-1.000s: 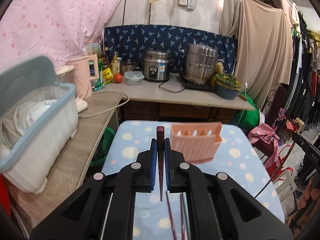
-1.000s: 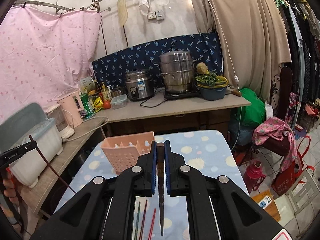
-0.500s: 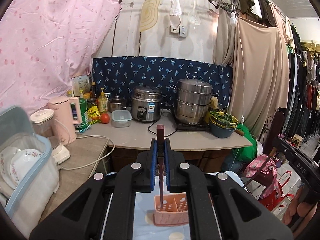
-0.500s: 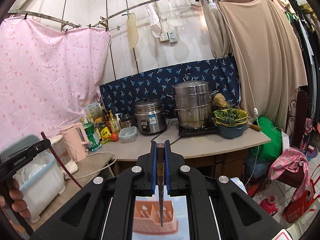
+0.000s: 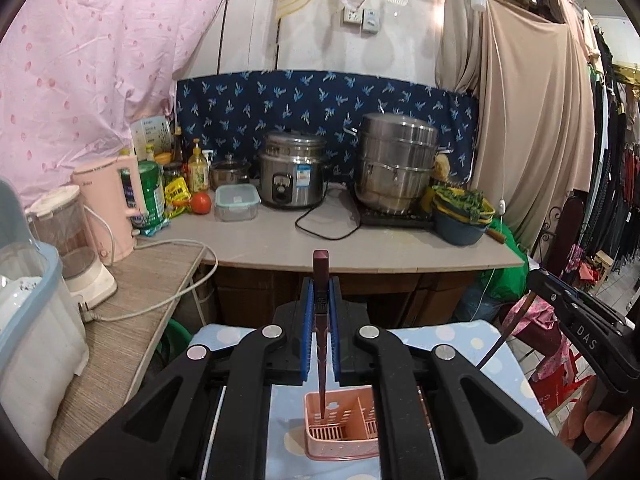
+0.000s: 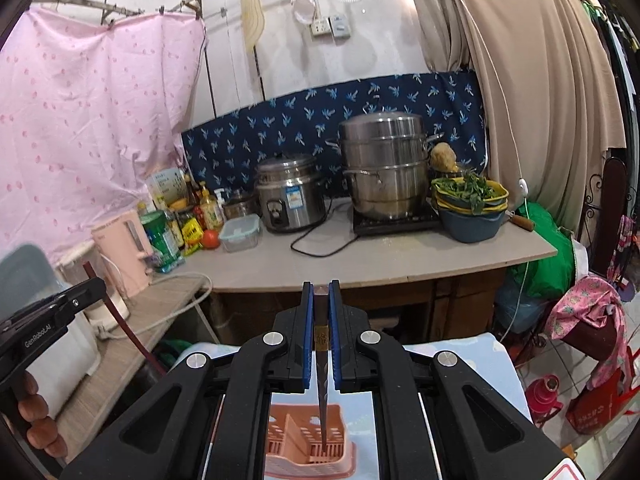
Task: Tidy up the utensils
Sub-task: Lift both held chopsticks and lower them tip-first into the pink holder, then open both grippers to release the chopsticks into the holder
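Chopsticks are the load: the left gripper (image 5: 320, 344) is clenched on one dark red chopstick (image 5: 321, 360), the right gripper (image 6: 320, 344) on another (image 6: 322, 392), each hanging point-down over the pink utensil basket (image 5: 348, 432) on the dotted blue tabletop (image 5: 480, 344). The main risk, I judge, is a tip catching the basket's rim or its inner dividers on the way in, which would lever the stick out of the pads or tip the light basket over. Two sticks heading for the same basket could also cross and knock. The basket sits well inside the tabletop's edges, with bare cloth around it. Above it the air is open; the counter (image 5: 360, 248) with the pots stands well apart.
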A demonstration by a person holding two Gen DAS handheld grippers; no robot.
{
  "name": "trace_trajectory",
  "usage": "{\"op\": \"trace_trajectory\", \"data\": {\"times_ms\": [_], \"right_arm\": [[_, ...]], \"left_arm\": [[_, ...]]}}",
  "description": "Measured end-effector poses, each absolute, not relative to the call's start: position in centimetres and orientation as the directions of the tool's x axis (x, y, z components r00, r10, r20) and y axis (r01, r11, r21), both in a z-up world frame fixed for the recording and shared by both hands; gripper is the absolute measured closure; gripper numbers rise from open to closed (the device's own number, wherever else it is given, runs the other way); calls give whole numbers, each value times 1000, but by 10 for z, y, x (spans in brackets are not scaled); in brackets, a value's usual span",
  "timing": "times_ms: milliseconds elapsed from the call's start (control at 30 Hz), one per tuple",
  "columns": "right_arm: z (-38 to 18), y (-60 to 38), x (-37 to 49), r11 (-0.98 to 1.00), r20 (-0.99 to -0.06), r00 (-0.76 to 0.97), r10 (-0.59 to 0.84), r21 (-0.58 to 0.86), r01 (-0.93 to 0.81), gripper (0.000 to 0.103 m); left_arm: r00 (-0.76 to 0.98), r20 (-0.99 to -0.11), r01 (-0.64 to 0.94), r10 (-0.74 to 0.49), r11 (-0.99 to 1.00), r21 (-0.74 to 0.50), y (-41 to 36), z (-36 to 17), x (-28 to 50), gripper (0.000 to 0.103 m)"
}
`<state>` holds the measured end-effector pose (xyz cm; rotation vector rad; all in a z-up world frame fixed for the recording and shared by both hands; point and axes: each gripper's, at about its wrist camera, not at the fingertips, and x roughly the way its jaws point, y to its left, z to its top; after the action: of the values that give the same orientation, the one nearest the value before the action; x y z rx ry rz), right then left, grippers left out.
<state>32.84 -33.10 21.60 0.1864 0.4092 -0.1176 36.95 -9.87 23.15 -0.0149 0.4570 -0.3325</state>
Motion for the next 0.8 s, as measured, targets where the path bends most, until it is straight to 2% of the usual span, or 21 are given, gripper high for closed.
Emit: {"op": "trace_trajectory", "data": {"times_ms": [67, 100, 167, 267, 467, 667, 800], "right_arm": [[209, -332, 332, 976, -414, 906, -83, 150, 158, 95], [208, -334, 331, 976, -413, 906, -91, 146, 164, 91], [207, -336, 328, 975, -407, 907, -104, 138, 174, 84], [210, -338, 321, 975, -390, 914, -114, 133, 179, 78], [224, -338, 298, 976, -353, 927, -127, 121, 179, 66], [239, -333, 257, 979, -330, 935, -132, 102, 174, 59], [237, -335, 220, 976, -346, 932, -111, 139, 168, 57]], "left_arm": [[848, -428, 304, -313, 948, -92, -97, 225, 372, 93], [854, -421, 294, -305, 951, -93, -95, 223, 373, 88], [865, -407, 277, -293, 956, -100, -90, 222, 372, 61], [880, -392, 252, -269, 963, -94, -83, 227, 369, 53], [883, -397, 230, -249, 968, -96, -72, 237, 356, 43], [878, -415, 230, -237, 971, -68, -60, 244, 330, 43], [871, -431, 233, -234, 971, -57, -48, 244, 304, 43]]}}
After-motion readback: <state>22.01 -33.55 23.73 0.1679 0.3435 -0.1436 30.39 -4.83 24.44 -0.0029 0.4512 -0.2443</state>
